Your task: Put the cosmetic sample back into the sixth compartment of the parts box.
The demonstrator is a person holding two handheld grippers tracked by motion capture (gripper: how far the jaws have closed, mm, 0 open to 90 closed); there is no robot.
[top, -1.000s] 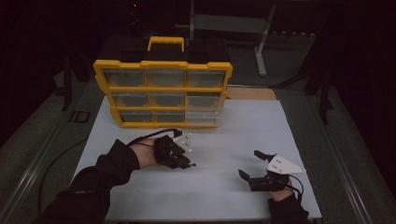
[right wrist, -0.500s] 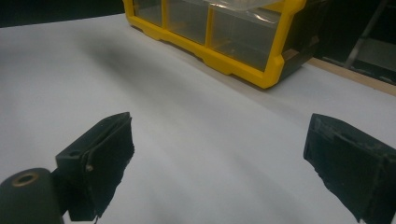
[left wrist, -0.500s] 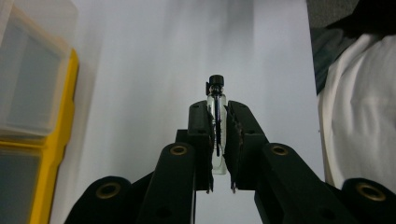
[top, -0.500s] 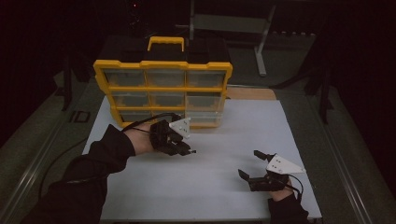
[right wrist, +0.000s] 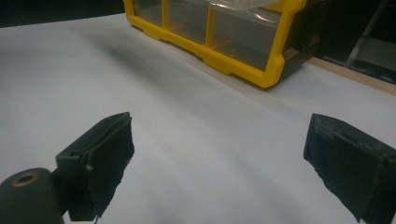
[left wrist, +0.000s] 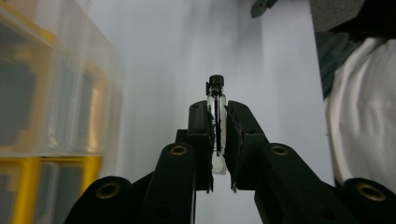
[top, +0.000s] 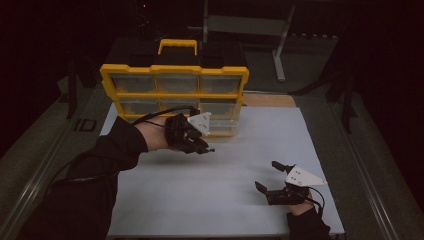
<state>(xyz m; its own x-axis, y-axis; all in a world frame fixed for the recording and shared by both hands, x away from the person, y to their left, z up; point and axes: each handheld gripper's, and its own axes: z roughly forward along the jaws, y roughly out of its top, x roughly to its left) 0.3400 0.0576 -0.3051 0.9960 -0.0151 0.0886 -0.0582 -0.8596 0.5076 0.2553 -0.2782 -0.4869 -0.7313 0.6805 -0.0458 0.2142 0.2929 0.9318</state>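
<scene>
Left tool (left wrist: 217, 140) clamped on a small glass vial (left wrist: 216, 100) just before the yellow organizer (top: 175, 90); light, slippery, breakable, best pinched mid-body; right tool (top: 272, 176) wide open, empty

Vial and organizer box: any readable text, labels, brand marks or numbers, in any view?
None.
Glass vial, clamped between the left gripper jaws: black cap, clear body, no label visible.
Yellow organizer box: no brand mark or number legible; the drawer fronts are plain and dim.
White table sheet: blank.
</scene>
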